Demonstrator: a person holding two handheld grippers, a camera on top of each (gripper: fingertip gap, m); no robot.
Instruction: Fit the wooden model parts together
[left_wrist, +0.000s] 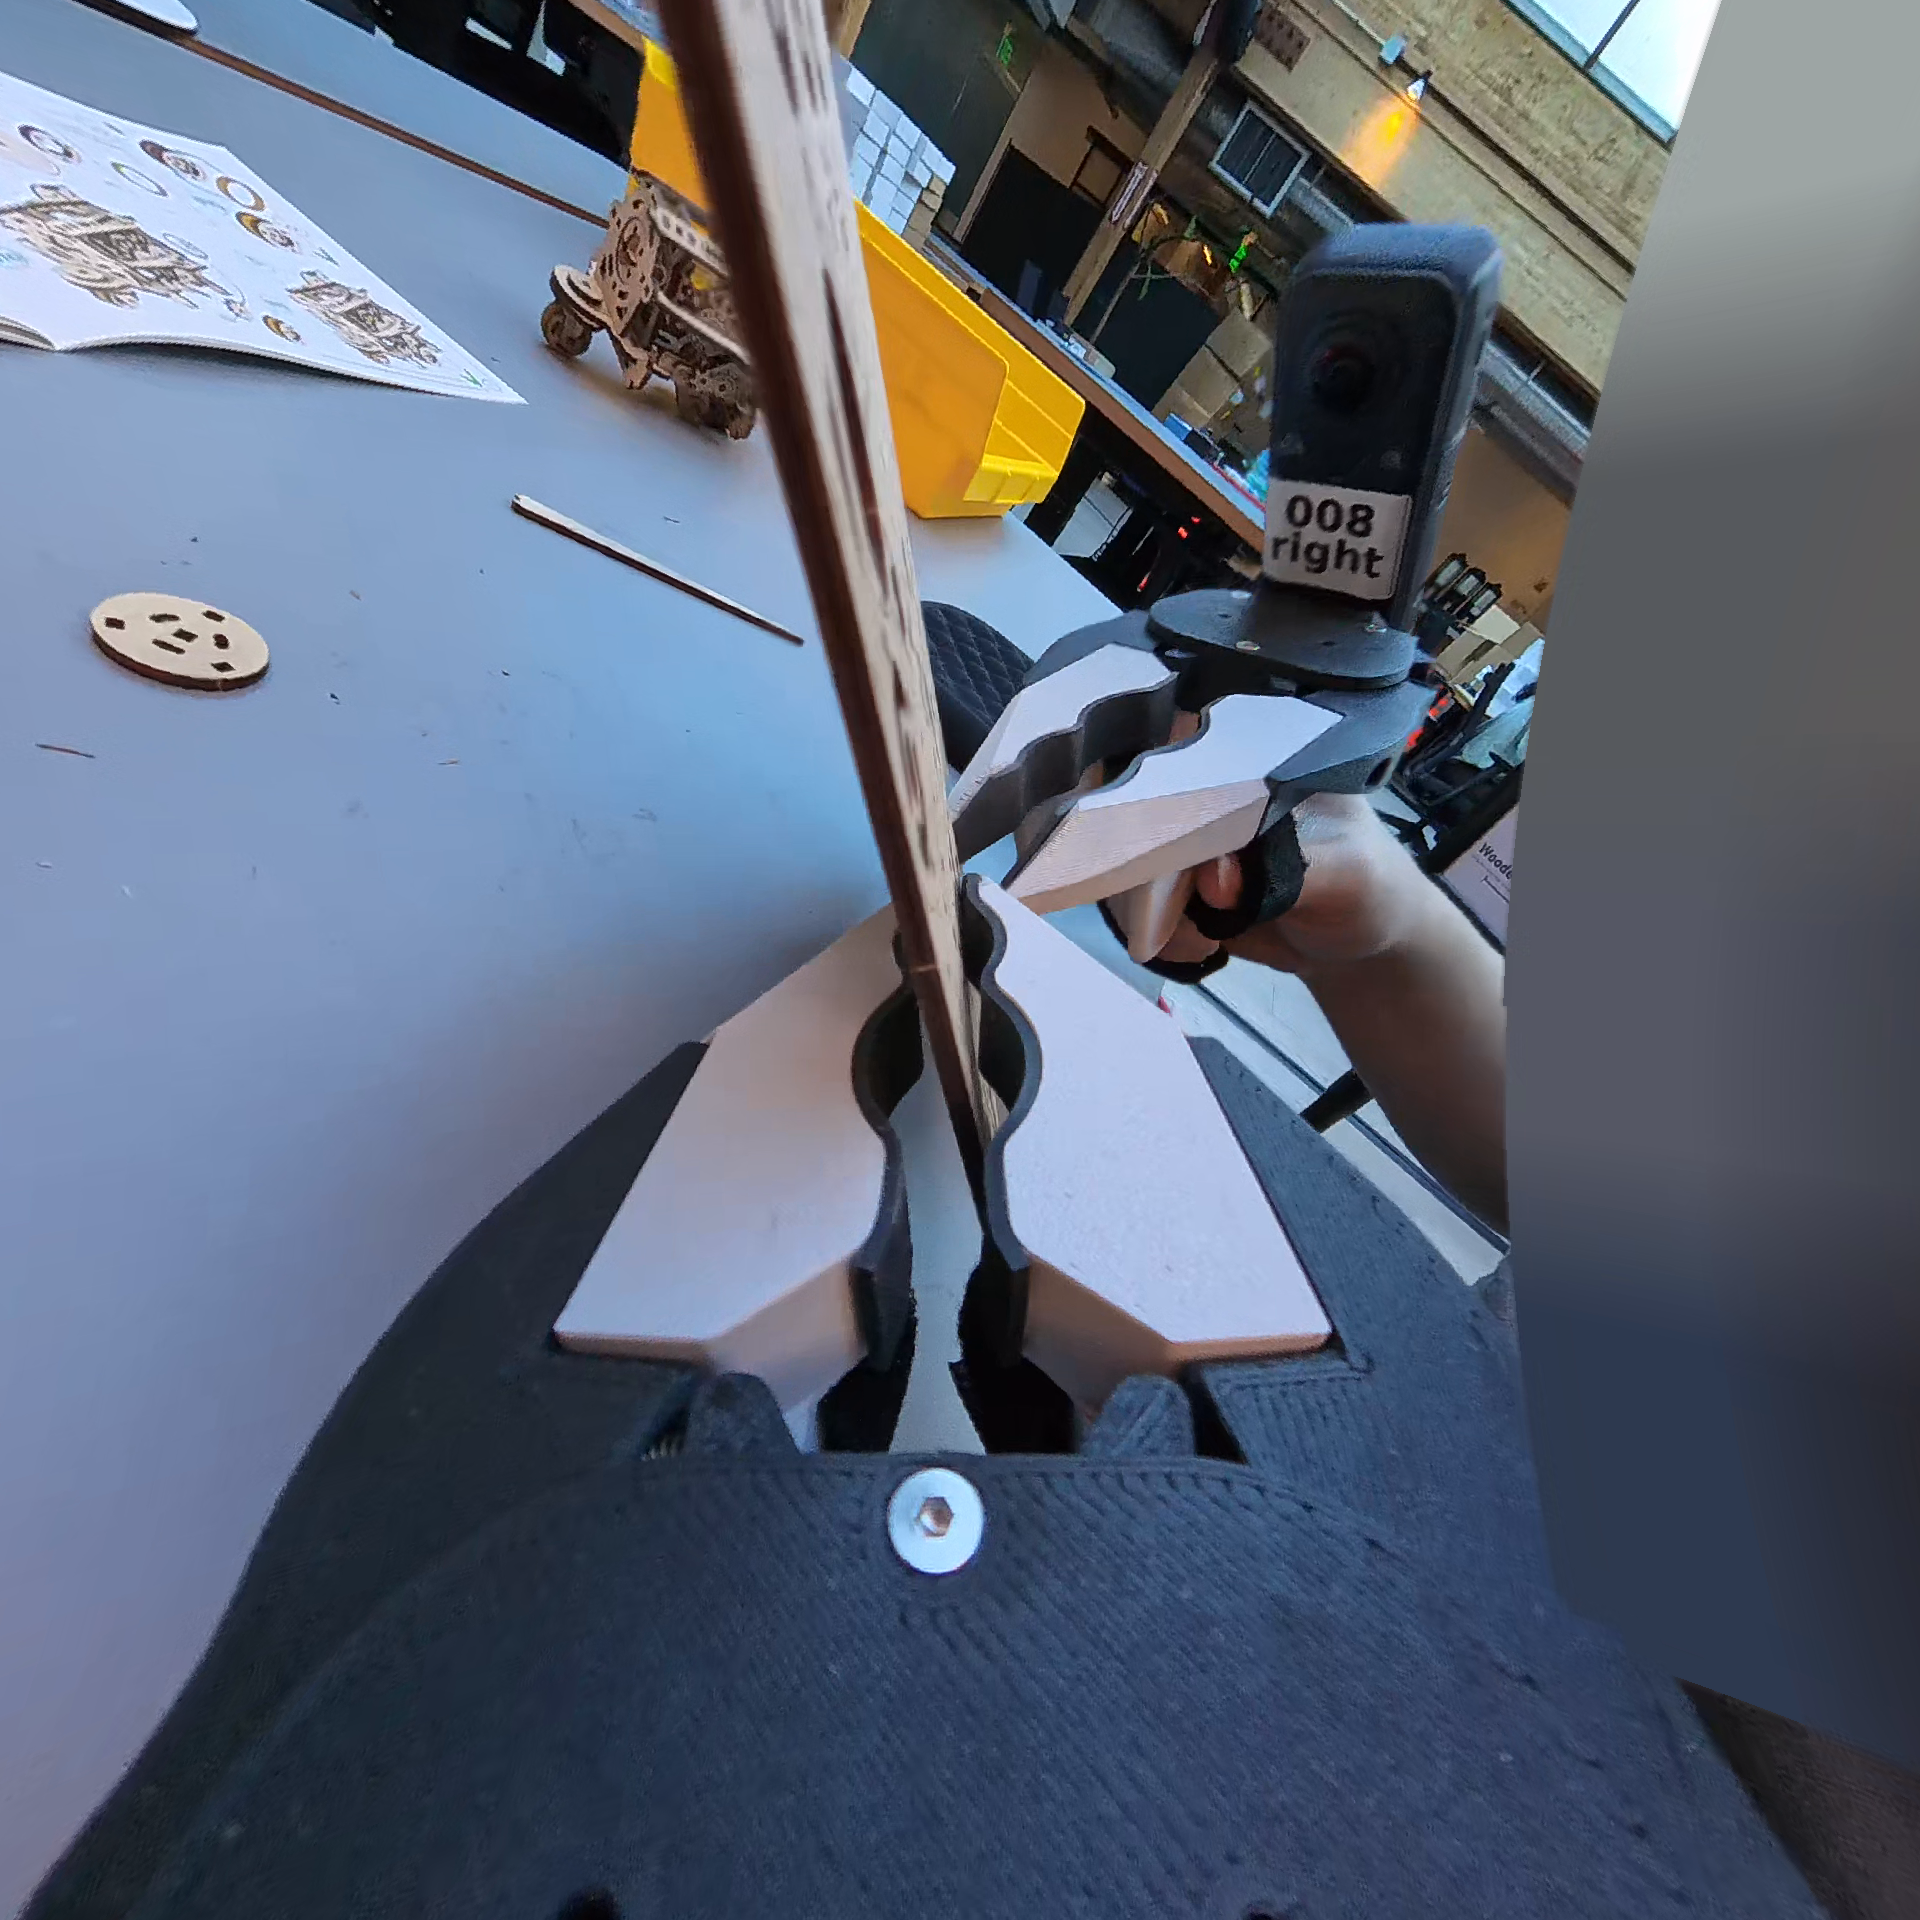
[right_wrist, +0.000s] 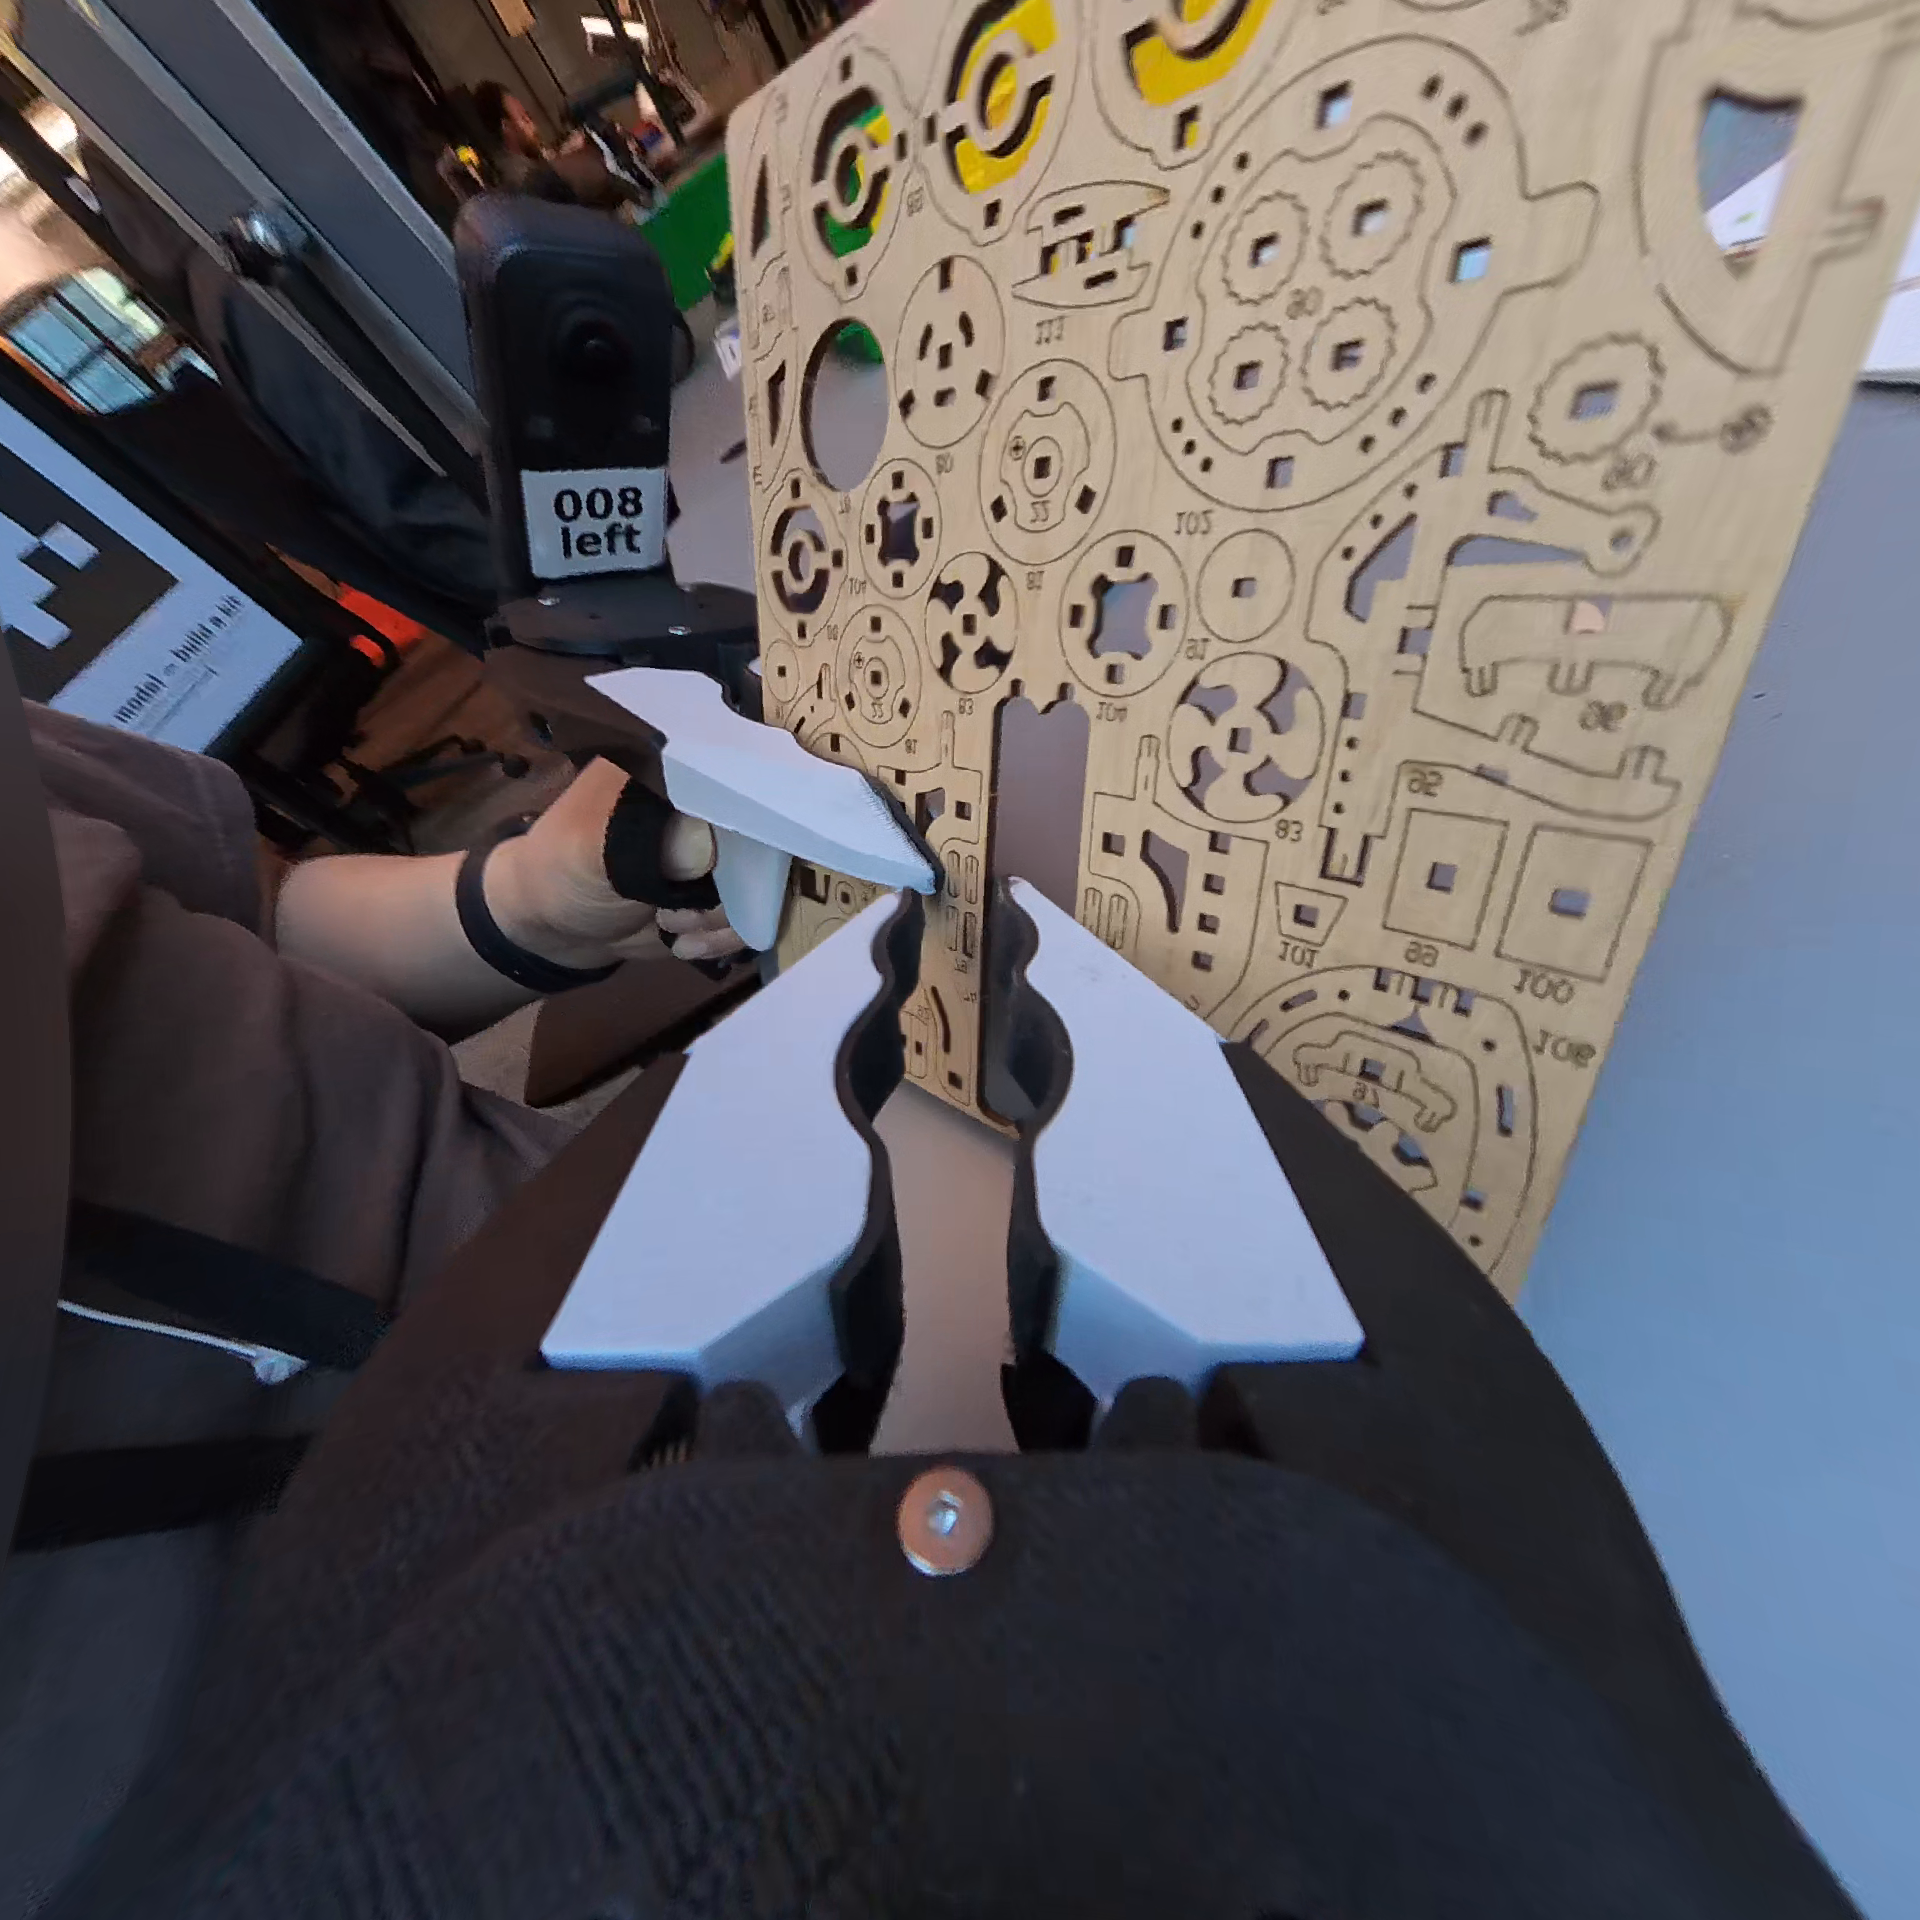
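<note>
A thin wooden sheet (right_wrist: 1299, 520) of laser-cut model parts stands upright over the grey table (left_wrist: 416, 935). In the left wrist view I see the sheet (left_wrist: 831, 416) edge-on. My left gripper (left_wrist: 938, 920) is shut on its lower edge. In the right wrist view the left gripper (right_wrist: 933, 883) clamps that edge from the left. My right gripper (right_wrist: 961, 904) points at the sheet's face beside a long empty slot (right_wrist: 1039, 810). Its jaws stand a narrow gap apart, tips at the wood. It also shows in the left wrist view (left_wrist: 971, 831), with its tips against the sheet's right face.
On the table lie a round wooden disc (left_wrist: 179, 641), a thin wooden stick (left_wrist: 655, 566), a part-built wooden vehicle (left_wrist: 655, 301) and an open instruction booklet (left_wrist: 208, 260). A yellow bin (left_wrist: 935, 364) stands at the far edge. A person's sleeve and hands hold both grippers. Both grippers' tips are close together, under 4 cm apart. The round wooden disc (left_wrist: 179, 641) is about equally far from each gripper, around 15 cm.
</note>
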